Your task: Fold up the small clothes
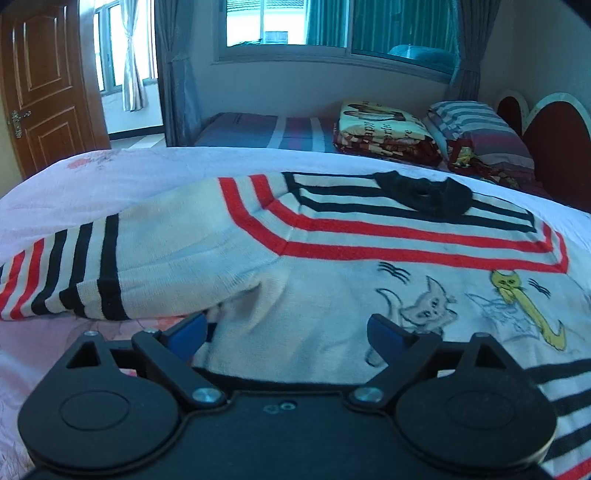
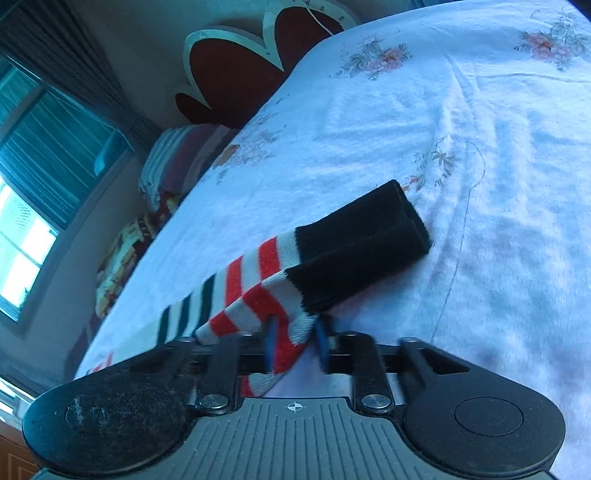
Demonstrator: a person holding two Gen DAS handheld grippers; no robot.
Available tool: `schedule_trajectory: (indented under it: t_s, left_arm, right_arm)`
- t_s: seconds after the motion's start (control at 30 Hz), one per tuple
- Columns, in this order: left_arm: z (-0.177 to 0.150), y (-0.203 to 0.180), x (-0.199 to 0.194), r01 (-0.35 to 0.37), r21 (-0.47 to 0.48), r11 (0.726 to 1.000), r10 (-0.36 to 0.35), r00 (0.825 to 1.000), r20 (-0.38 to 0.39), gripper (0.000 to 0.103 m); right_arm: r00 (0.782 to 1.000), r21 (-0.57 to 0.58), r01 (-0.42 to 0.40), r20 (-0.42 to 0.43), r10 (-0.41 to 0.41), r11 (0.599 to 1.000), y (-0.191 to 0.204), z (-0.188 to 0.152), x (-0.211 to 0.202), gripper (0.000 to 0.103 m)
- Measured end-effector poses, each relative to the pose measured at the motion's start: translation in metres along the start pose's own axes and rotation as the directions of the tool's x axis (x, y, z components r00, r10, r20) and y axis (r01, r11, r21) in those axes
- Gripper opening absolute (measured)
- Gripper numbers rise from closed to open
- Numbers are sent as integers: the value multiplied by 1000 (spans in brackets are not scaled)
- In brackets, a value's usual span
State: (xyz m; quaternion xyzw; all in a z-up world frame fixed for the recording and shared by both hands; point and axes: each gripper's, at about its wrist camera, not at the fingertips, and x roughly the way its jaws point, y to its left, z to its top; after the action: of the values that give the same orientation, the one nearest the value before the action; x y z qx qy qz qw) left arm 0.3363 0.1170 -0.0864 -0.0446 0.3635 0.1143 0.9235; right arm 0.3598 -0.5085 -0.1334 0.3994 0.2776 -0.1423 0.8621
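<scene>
A small white knitted sweater with red and black stripes, a black collar and cat pictures lies flat on the bed. Its left sleeve stretches out to the left. My left gripper is open, low over the sweater's lower body, its blue fingers either side of the fabric. My right gripper is shut on the striped part of the other sleeve and holds it up off the sheet. That sleeve's black cuff sticks out beyond the jaws.
The bed has a pale floral sheet. A second bed behind holds a folded blanket and a striped pillow. A red headboard, a window and a wooden door lie around.
</scene>
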Motion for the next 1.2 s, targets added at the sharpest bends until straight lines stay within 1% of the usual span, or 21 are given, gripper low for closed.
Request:
schedule_trajectory:
  t_s: [0.03, 0.1, 0.13, 0.2, 0.27, 0.33, 0.43, 0.53, 0.67, 0.8, 0.83, 0.87, 0.9, 0.93, 0.97, 1.0, 1.03, 1.1, 1.13, 1.17, 1.2]
  left_arm:
    - [2, 2, 2, 2, -5, 1000, -2, 1000, -1, 92]
    - [7, 7, 8, 16, 8, 1000, -15, 999, -33, 92]
    - [9, 8, 11, 20, 30, 999, -18, 998, -62, 92]
    - [11, 11, 14, 25, 59, 998, -20, 996, -90, 92]
    - [11, 17, 12, 32, 58, 998, -27, 996, -85, 92]
    - [11, 23, 7, 27, 55, 998, -23, 997, -79, 93]
    - [11, 33, 1, 36, 31, 999, -34, 997, -76, 94]
    - [10, 44, -7, 28, 21, 999, -27, 997, -69, 95]
    - [6, 61, -16, 13, -5, 1000, -13, 997, -73, 95]
    - [2, 73, -21, -4, -30, 1000, 1, 997, -75, 95]
    - [2, 74, -22, -2, -43, 999, -1, 997, -75, 95]
    - [1, 76, -22, -3, -59, 998, -1, 997, -74, 95]
    - [0, 76, -23, 1, -71, 997, -6, 998, -70, 95]
    - [0, 74, -23, 5, -82, 997, -10, 998, -61, 95]
    - [0, 73, -24, 16, -90, 996, -21, 998, -52, 95]
    - [2, 69, -23, 34, -97, 995, -39, 998, -43, 95]
    - [3, 65, -22, 54, -109, 993, -58, 998, -35, 95]
    - [8, 54, -19, 133, -142, 981, -136, 991, -11, 93]
    - [11, 47, -15, 187, -159, 969, -190, 982, -5, 88]
    - [13, 38, -10, 232, -164, 959, -236, 972, -3, 81]
    - [16, 27, -3, 283, -157, 946, -287, 958, -2, 75]
  right_arm:
    - [1000, -7, 1, 2, -1, 1000, -1, 1, 0, 7]
    - [1000, -57, 25, 16, -25, 998, 7, 3, 0, 6]
    - [998, -139, 40, 44, -34, 990, 20, 1, -5, 6]
    - [995, -324, 42, 101, -9, 945, 56, -7, -12, 6]
    - [993, -452, 0, 103, 53, 892, 94, -22, -20, 6]
    - [989, -576, -50, 84, 120, 816, 134, -46, -23, 6]
    - [976, -701, -159, -4, 219, 695, 187, -95, -23, 6]
    - [952, -755, -278, -133, 276, 594, 226, -150, -19, 6]
    - [914, -787, -396, -288, 286, 472, 257, -222, -9, 6]
    - [875, -788, -483, -412, 255, 382, 267, -283, 1, 6]
    - [878, -798, -475, -406, 252, 370, 266, -294, 4, 7]
    - [885, -813, -459, -382, 265, 359, 267, -299, 6, 11]
    - [883, -813, -461, -382, 273, 355, 267, -304, 5, 25]
    - [870, -800, -486, -403, 285, 352, 266, -306, 3, 40]
    - [859, -792, -503, -416, 299, 346, 265, -306, 2, 41]
    - [860, -797, -498, -403, 315, 341, 263, -306, -5, 41]
    - [861, -798, -491, -383, 336, 349, 260, -302, -11, 41]
    - [865, -777, -482, -351, 358, 405, 251, -287, -15, 40]
    - [870, -766, -475, -333, 365, 433, 244, -280, -20, 40]
    - [874, -755, -467, -316, 368, 460, 238, -273, -22, 40]
    - [879, -743, -460, -304, 368, 486, 232, -264, -25, 40]
